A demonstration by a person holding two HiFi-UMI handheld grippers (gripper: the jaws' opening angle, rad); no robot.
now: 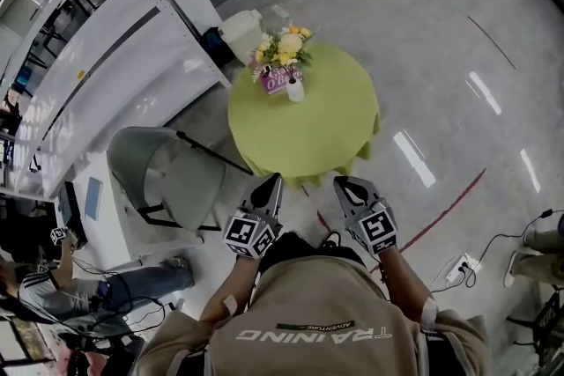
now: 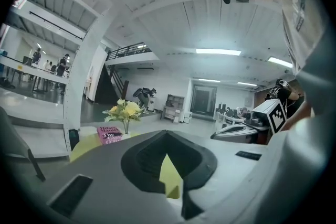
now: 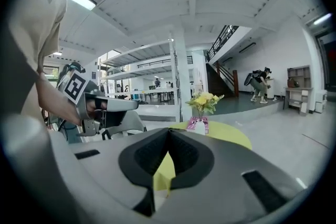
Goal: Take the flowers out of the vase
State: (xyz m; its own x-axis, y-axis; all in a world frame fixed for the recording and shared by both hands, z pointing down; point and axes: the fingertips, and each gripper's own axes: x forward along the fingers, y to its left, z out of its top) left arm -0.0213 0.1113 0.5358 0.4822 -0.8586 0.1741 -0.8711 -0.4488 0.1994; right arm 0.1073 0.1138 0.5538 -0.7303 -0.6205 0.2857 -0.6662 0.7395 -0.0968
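Approach is judged in hand: left gripper (image 1: pixel 271 182) and right gripper (image 1: pixel 345 183) are closed, empty; the flowers (image 1: pixel 284 47), upper centre, must be reached.

You hold your left hand-held gripper (image 1: pixel 271 182) and your right hand-held gripper (image 1: pixel 342 184) out ahead of your chest, side by side and a little apart, both pointing forward and slightly down. Each has its jaws pressed together at the tips, nothing between them. Both elbows are bent.
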